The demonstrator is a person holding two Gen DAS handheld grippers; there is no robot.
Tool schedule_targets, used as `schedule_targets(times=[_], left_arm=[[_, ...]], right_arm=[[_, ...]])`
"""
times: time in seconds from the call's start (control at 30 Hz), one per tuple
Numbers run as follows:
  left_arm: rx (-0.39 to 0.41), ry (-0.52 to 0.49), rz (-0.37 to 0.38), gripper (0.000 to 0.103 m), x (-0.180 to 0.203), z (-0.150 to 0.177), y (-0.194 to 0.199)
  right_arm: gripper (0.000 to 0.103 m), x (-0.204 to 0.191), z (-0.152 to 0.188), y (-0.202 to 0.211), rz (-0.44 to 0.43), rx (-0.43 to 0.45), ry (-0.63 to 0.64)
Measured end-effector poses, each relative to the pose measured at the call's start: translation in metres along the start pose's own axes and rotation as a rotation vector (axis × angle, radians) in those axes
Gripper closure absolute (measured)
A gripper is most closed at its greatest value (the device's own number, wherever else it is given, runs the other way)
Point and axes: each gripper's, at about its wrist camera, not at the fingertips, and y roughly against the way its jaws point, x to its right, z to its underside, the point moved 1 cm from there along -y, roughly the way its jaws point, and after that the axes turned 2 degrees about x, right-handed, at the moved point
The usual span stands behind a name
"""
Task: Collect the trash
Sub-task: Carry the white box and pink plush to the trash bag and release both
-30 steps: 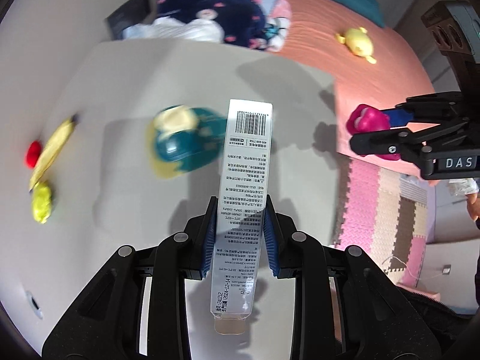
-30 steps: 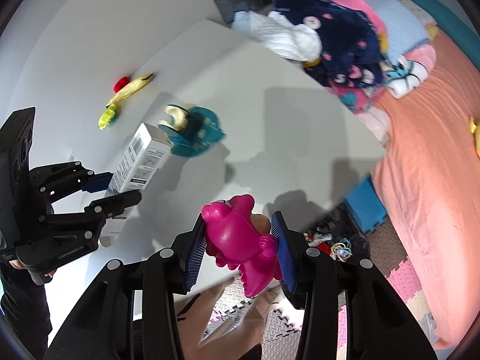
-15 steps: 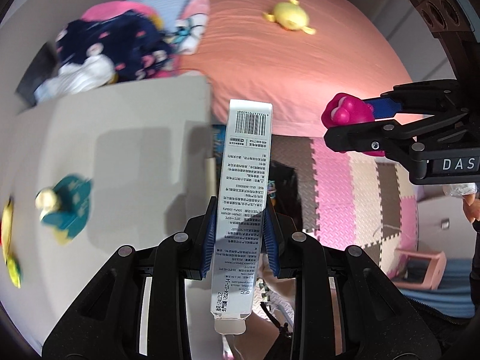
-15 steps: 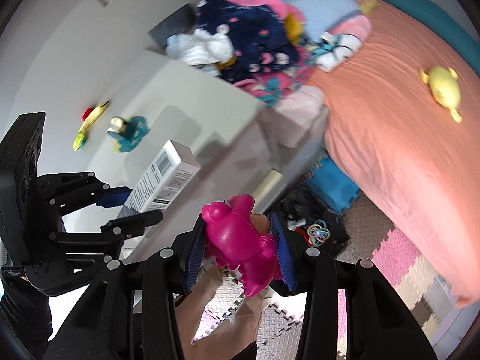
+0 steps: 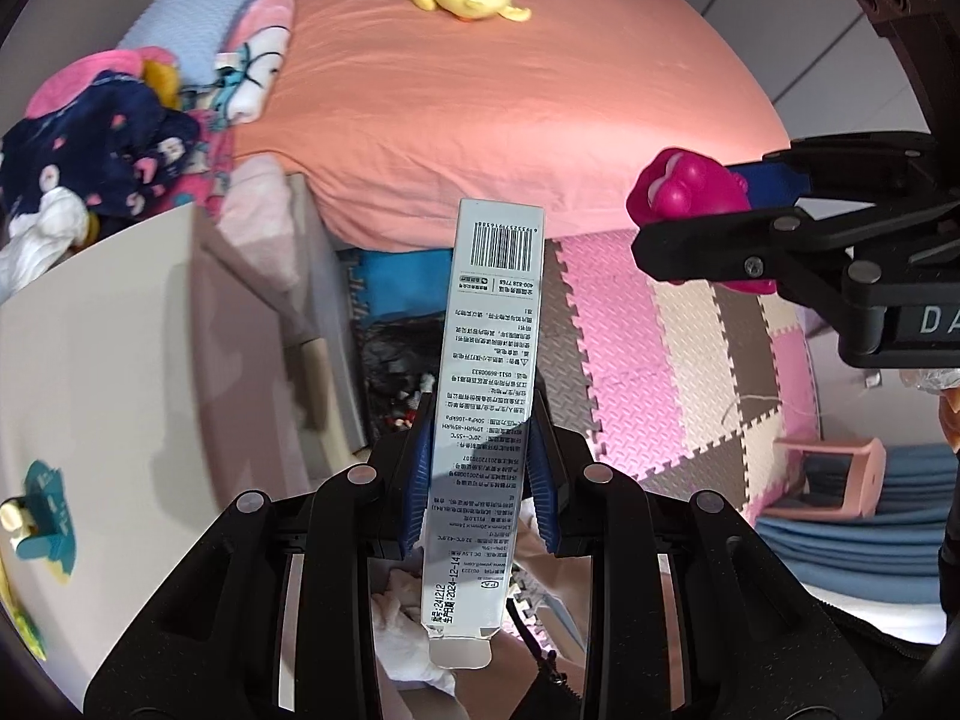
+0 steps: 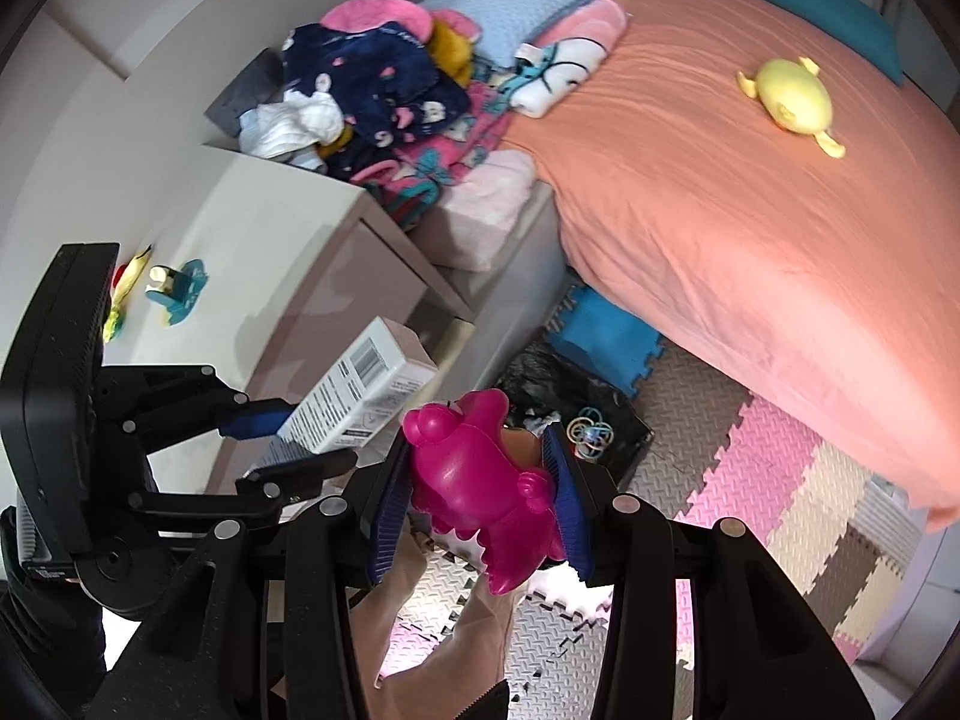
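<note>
Bedroom scene: big bed with salmon sheet [image 6: 720, 228] fills the far side, yellow plush [image 6: 792, 102] lying on it, pile of clothes and blankets [image 6: 408, 90] at its head end. Puzzle foam mat [image 6: 750, 480] covers the floor. White desk [image 6: 270, 240] stands beside the bed, clothes pile spilling over its far corner. Black trash bag [image 6: 576, 396] sits on the floor in the gap between desk and bed, already with some bits inside, contents too small to name.

Progress, as a judgement: mid-task, carry stage. Two items are picked up and hang off the desk, above the floor near the bag; neither is dropped in yet. Left on the desk near its left edge: teal toy piece [image 6: 180, 294] with a small cream part on it, yellow scraps [image 6: 129, 276] and something red just beside them. So more rounds are probably needed.

Left gripper [image 5: 480, 468]: jaws narrowly spread, pinching the white carton box [image 5: 486, 390] by its long sides around mid-length, barcode end pointing away, flap end toward the camera.

Right gripper [image 6: 480, 486]: jaws wider, both blue pads pressed on the magenta plastic toy [image 6: 474, 468], which sticks out past the fingertips. The grippers are near each other, not touching.
</note>
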Motion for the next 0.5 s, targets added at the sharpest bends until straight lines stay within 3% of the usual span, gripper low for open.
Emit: schedule_targets(times=[0.33, 0.37, 0.43, 0.5], left_arm=[[-0.052, -0.013, 0.003, 0.073, 0.008, -0.003, -0.018], [-0.067, -0.02, -0.006, 0.068, 0.008, -0.003, -0.022], [-0.07, -0.016, -0.053, 0.004, 0.007, -0.003, -0.025], [-0.049, -0.015, -0.071, 0.006, 0.005, -0.002, -0.023]], right_arm=[[0.058, 0.022, 0.007, -0.013, -0.009, -0.031, -0.042], [0.057, 0.022, 0.008, -0.017, -0.011, -0.05, -0.039], [0.033, 0.024, 0.009, -0.023, 0.028, -0.065, -0.043], [0.032, 0.025, 0.011, -0.025, 0.08, -0.057, -0.046]])
